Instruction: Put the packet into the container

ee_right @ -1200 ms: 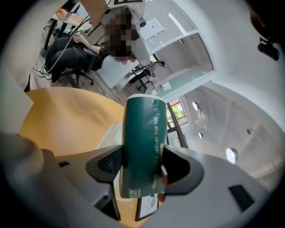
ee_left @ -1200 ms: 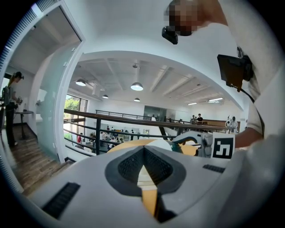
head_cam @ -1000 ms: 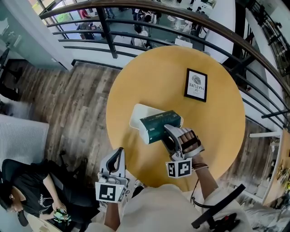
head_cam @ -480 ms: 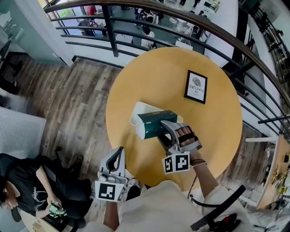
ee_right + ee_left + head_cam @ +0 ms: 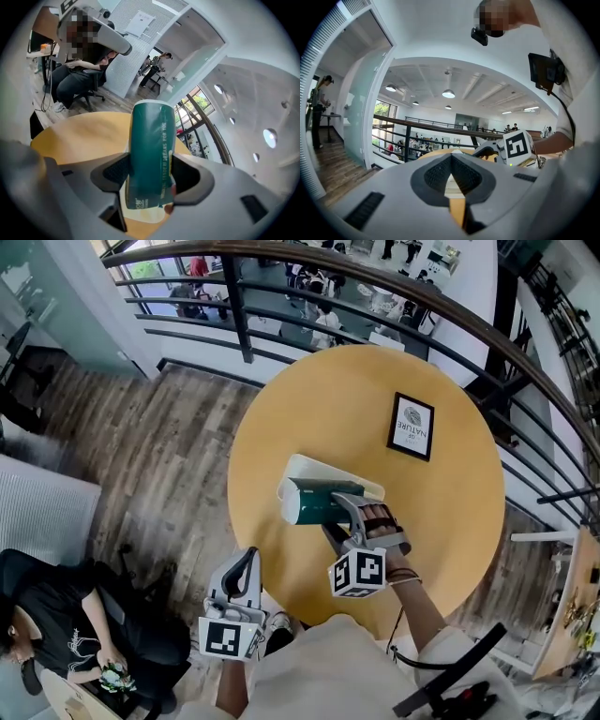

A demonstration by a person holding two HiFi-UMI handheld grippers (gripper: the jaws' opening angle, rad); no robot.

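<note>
A dark green packet (image 5: 312,501) hangs over the front part of the white container (image 5: 323,466) on the round yellow table (image 5: 450,512). My right gripper (image 5: 345,514) is shut on the packet's near end. In the right gripper view the packet (image 5: 151,150) stands upright between the two pads, well above the tabletop. My left gripper (image 5: 240,570) is off the table's near-left edge, over the floor, with its jaws together and nothing in them. From the left gripper view I see the right gripper's marker cube (image 5: 517,145).
A black-framed card (image 5: 411,426) lies on the far right of the table. A dark metal railing (image 5: 375,287) curves behind the table. A person in black sits at the lower left (image 5: 56,634). Wood floor (image 5: 159,456) lies to the left.
The right gripper has carried the packet a little to the left, further over the container. The left gripper has stayed where it was.
</note>
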